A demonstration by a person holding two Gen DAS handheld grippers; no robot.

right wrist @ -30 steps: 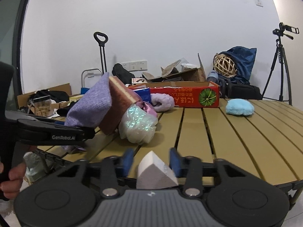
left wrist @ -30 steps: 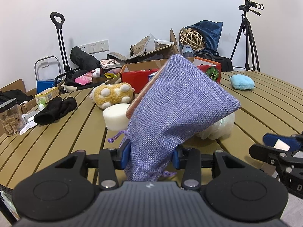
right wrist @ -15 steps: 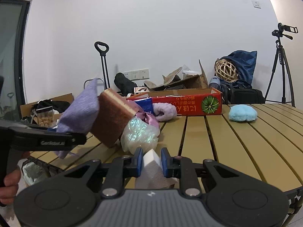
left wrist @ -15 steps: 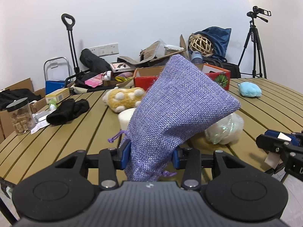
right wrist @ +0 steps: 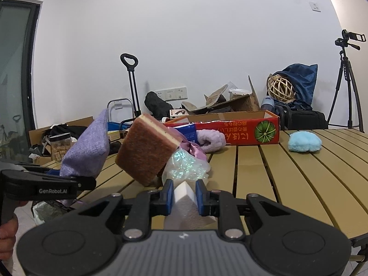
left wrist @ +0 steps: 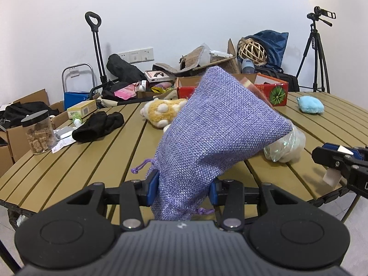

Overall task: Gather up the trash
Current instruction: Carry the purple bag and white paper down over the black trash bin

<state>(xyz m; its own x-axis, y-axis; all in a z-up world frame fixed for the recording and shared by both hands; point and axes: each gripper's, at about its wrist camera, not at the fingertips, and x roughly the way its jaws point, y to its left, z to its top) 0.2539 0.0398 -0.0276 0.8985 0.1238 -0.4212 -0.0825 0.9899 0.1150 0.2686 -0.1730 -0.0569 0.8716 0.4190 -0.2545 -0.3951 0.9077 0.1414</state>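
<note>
My left gripper is shut on the neck of a purple woven drawstring bag, held tilted over the table's near edge. In the right wrist view a brown and yellow sponge sticks out of the bag's mouth. My right gripper is shut on a white wedge-shaped scrap. In the left wrist view it is at the far right with the scrap hanging from it. A crumpled iridescent wrapper lies on the slatted table just beyond the right fingers.
A red carton stands at the back, with a lilac plush in front of it and a blue plush to its right. A yellow plush toy, a black cloth and a jar are on the left. Clutter and a tripod line the wall.
The right jaws have closed onto the white scrap. My left gripper has drawn back toward the table's near edge with the bag, still gripped the same way.
</note>
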